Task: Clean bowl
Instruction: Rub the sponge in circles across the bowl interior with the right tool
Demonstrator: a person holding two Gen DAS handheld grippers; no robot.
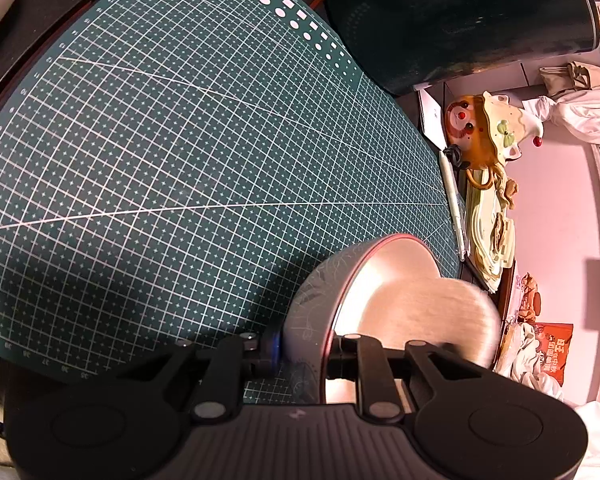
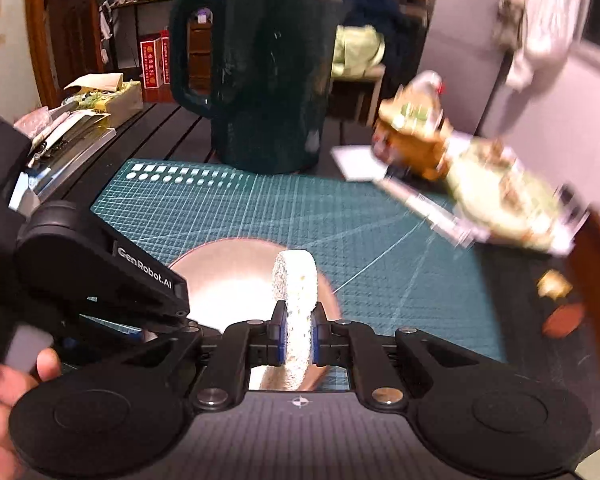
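A metal bowl (image 1: 380,280) with a grey patterned outside stands tilted on the green cutting mat (image 1: 180,160). My left gripper (image 1: 300,356) is shut on the bowl's rim, one finger outside, one inside. A round white sponge (image 1: 460,312), blurred, lies against the bowl's shiny inside. In the right wrist view my right gripper (image 2: 298,340) is shut on that white sponge (image 2: 296,292), held edge-on over the bowl (image 2: 228,276). The left gripper (image 2: 100,272) and a person's hand (image 2: 4,392) show at the left of that view.
A large dark green mug (image 2: 264,80) stands at the mat's far edge. A cartoon-figure ornament (image 1: 484,132) on pale green stacked pieces and a white pen (image 1: 454,208) lie along the mat's right side. Snack packets (image 1: 548,348) sit beyond, clutter (image 2: 72,120) on the left.
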